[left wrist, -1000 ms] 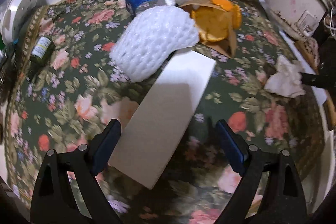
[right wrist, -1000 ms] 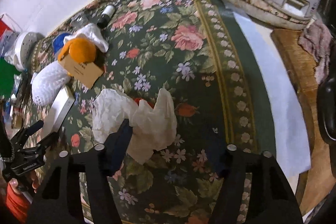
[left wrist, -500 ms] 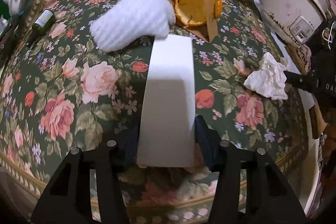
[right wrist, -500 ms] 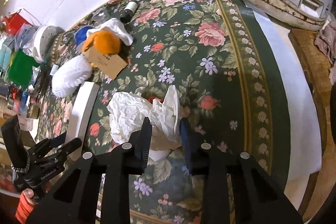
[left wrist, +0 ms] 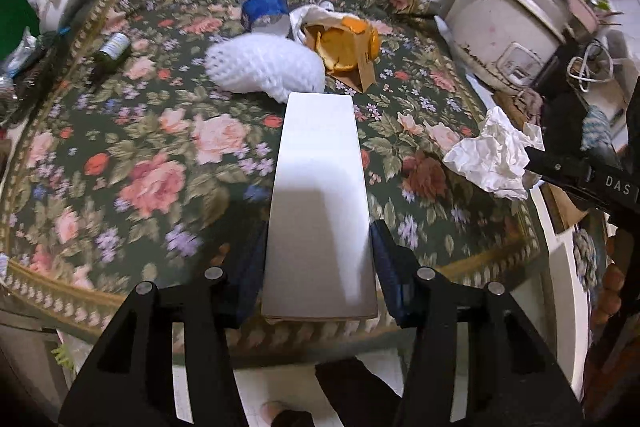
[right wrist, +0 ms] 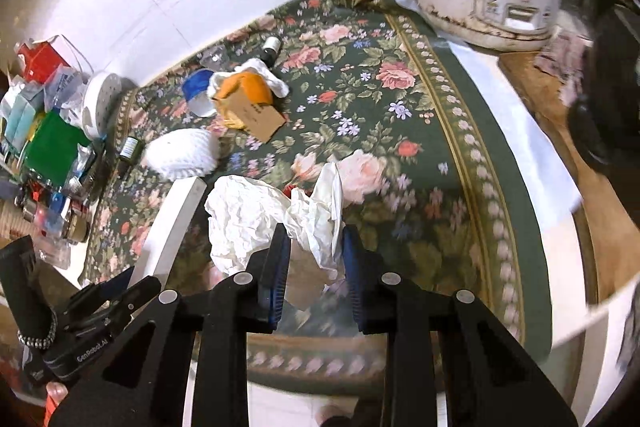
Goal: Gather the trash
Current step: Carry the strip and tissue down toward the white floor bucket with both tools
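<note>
Lifted since: white box (left wrist: 320, 195), tissue (right wrist: 272, 215); "DAS", "GenRobot.AI" readable.

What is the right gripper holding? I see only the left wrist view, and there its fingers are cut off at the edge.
Observer: The right gripper is shut on the crumpled white paper, pinched between its blue pads.
Operator: Good. My left gripper has the long flat white box. Is anything behind the orange thing in the brown cardboard?
Observer: Yes, a small dark bottle sits just beyond it, towards the wall.
</note>
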### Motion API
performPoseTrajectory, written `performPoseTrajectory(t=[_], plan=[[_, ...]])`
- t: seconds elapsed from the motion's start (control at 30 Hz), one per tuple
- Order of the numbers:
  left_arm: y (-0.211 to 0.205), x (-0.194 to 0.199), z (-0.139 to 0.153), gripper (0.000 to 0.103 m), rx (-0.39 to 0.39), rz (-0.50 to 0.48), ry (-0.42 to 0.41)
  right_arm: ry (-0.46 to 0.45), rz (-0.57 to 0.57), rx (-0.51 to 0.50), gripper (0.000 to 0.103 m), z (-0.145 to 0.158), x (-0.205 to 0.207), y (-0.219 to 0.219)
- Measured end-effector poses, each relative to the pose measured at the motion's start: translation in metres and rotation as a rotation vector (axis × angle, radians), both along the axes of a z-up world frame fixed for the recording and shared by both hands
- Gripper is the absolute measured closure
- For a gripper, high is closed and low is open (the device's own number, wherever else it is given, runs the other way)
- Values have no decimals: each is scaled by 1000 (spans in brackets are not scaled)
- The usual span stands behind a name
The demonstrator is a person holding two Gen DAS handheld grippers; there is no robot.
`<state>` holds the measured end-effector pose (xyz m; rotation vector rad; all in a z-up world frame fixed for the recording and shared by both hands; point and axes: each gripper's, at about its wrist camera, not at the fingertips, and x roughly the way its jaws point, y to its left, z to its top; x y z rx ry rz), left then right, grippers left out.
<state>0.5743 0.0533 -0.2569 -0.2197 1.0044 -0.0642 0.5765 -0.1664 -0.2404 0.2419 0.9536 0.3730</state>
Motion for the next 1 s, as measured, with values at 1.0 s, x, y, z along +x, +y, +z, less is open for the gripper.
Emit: performPoseTrajectory(t=[1.0], plan=[[25, -202, -42, 53, 16, 13, 66, 29, 40, -58, 79, -63, -166, 39]])
